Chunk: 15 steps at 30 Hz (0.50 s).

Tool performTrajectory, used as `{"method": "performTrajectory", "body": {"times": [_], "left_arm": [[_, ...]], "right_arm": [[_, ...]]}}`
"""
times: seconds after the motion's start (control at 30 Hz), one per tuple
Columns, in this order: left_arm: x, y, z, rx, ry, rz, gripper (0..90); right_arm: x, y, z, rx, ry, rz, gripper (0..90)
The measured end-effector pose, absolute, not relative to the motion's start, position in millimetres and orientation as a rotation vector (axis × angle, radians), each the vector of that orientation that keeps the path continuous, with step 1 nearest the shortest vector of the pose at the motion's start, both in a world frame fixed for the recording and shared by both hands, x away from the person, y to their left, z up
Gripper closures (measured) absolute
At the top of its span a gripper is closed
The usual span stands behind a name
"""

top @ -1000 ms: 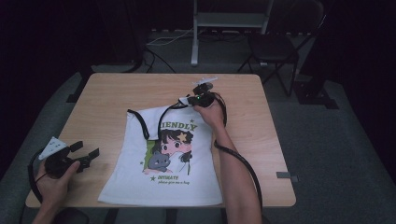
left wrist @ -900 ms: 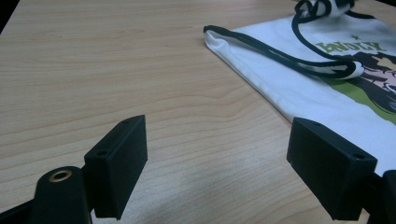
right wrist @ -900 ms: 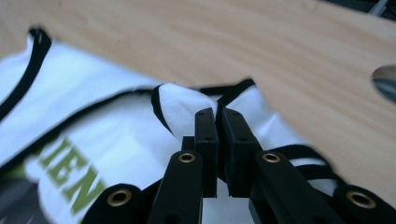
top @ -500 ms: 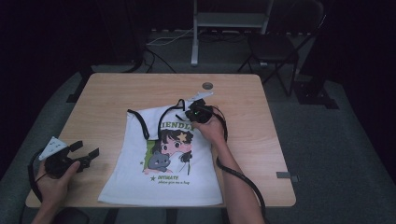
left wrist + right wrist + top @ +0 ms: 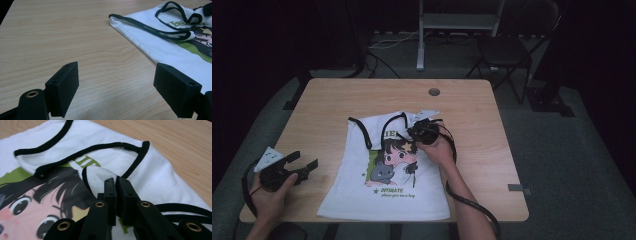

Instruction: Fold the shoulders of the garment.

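Cloth covers the near middle of the wooden table (image 5: 337,95) — a white tank top (image 5: 387,195) with black trim, printed with a cartoon girl, a grey cat and green lettering, its hem toward the person and its straps toward the far edge. In the high view the right gripper (image 5: 419,131) lies over the upper right part of the garment, by the neckline, with the right hand (image 5: 437,150) behind it. The right gripper view shows its two black jaws pressed together with a fold of the white, black-edged fabric (image 5: 96,176) pinched between them; the fold is drawn inward over the print, so the strap on that side lies doubled across the girl's dark hair.

The left gripper (image 5: 304,167) rests low at the near left corner of the table, held in the left hand (image 5: 269,192), well apart from the garment's left edge. In the left gripper view its jaws stand wide apart with bare wood between them and nothing in their grasp — the shirt's side edge and a black-trimmed strap (image 5: 150,27) lie ahead and to the right of them.
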<state>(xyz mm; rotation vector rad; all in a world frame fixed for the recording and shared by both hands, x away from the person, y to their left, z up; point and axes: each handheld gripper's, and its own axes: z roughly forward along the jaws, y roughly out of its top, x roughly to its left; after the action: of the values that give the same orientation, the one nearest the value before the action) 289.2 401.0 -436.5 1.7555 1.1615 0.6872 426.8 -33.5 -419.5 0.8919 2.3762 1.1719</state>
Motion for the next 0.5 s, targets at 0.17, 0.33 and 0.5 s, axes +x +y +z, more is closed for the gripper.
{"method": "performTrajectory", "body": {"times": [0.17, 0.33, 0.5], "left_arm": [[288.7, 401.3, -436.6, 1.752, 1.165, 0.689, 19.6], [288.5, 401.3, -436.5, 1.754, 1.167, 0.689, 19.6], [288.6, 401.2, -436.6, 1.754, 1.167, 0.69, 19.6]], "right_arm": [[417.7, -35.7, -419.5, 0.86, 2.379, 1.17, 85.4], [409.1, -37.8, -421.8, 0.828, 2.404, 1.166, 85.3], [401.6, -44.1, -421.5, 0.788, 2.431, 1.163, 83.0]]}}
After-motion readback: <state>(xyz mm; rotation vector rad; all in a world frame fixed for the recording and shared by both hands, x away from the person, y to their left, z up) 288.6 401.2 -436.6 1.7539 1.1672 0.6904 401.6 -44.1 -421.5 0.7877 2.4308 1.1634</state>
